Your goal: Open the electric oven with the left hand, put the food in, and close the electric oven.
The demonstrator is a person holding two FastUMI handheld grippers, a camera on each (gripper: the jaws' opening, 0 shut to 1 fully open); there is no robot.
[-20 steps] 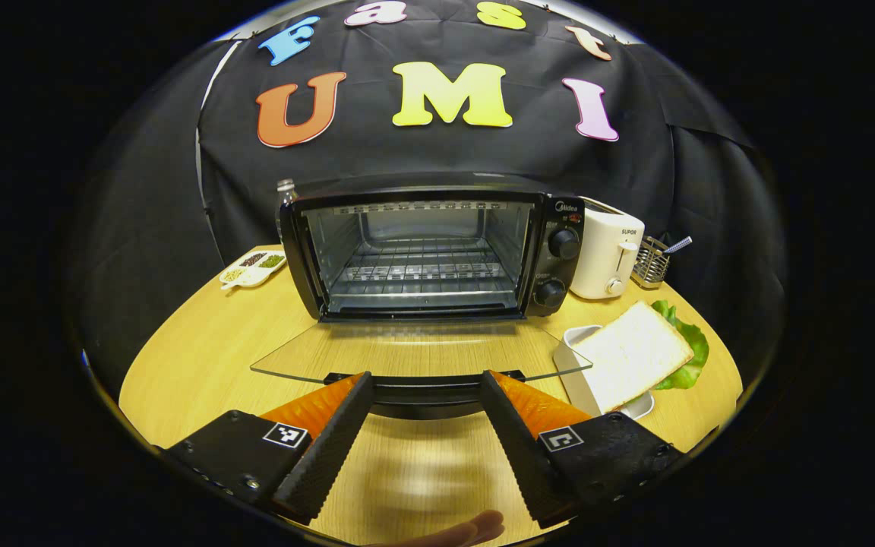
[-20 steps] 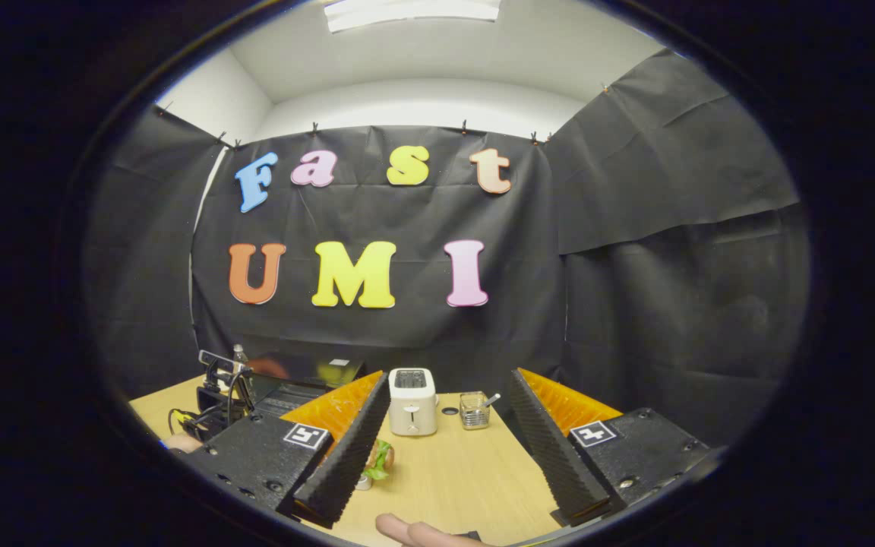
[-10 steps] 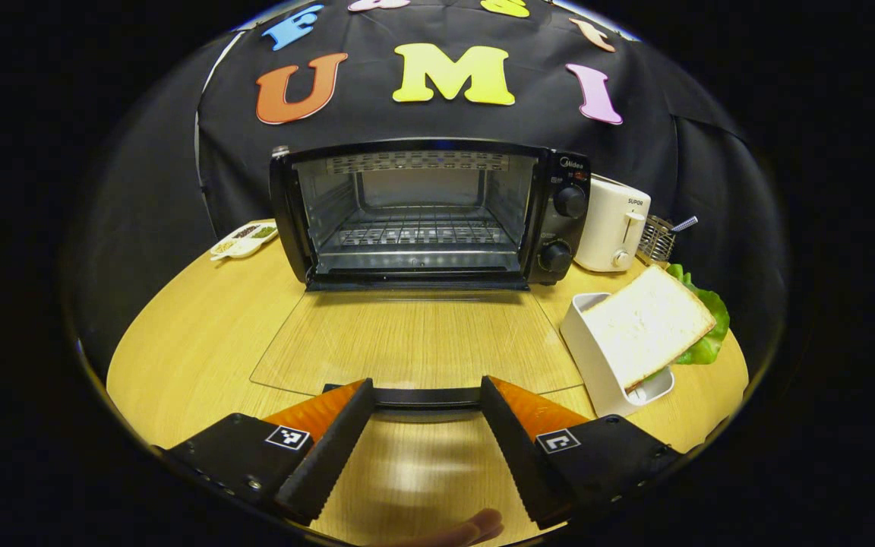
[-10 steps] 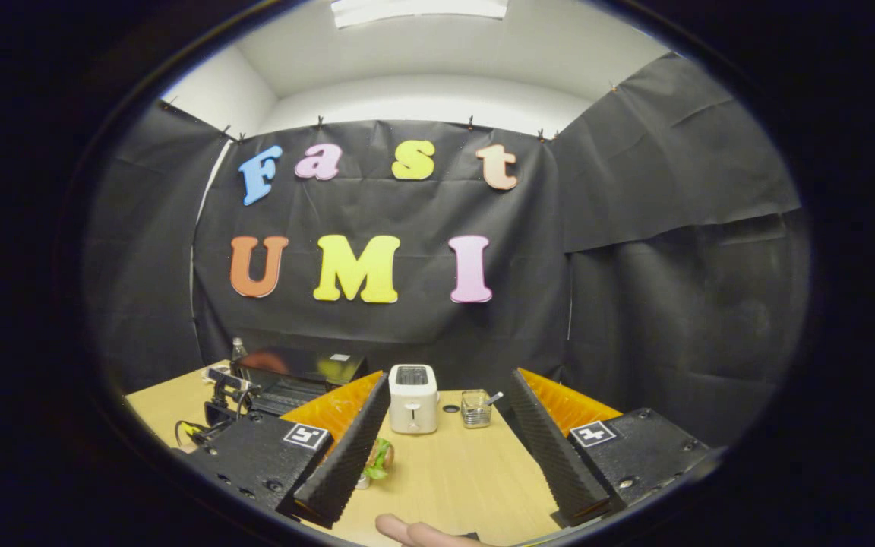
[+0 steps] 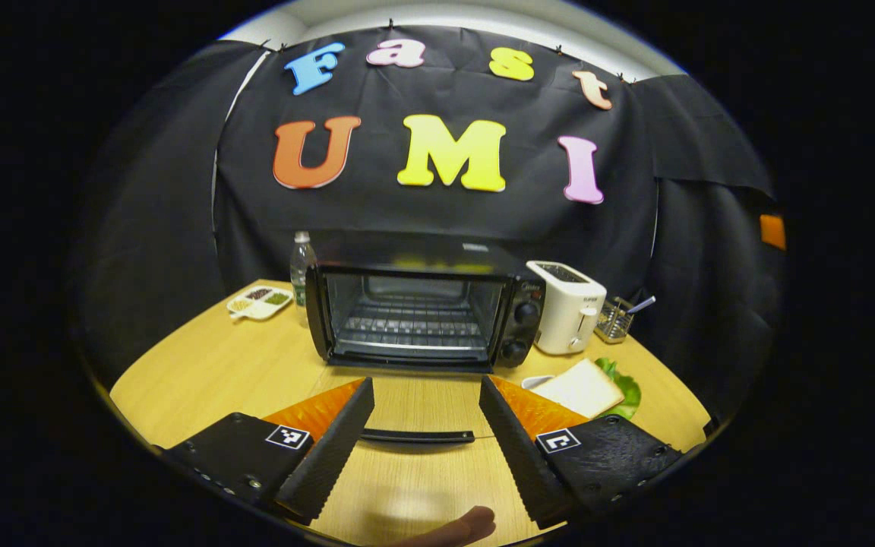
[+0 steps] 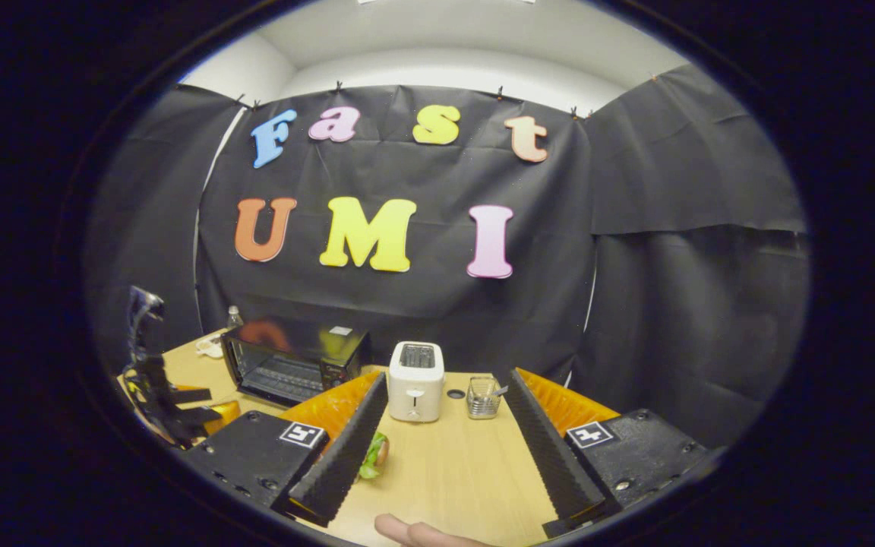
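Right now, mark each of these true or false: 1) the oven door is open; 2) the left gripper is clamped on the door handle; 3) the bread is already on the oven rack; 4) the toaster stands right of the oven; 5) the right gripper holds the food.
1) True: the oven door lies flat.
2) False: the left gripper is open, the door handle lying between its fingers, untouched.
3) False: the bread lies outside, on lettuce.
4) True: the toaster.
5) False: the right gripper is open, empty.

The left gripper view looks level across the worktop straight into the open electric oven nearby, while the right gripper view, farther right, shares that oven and the toaster.
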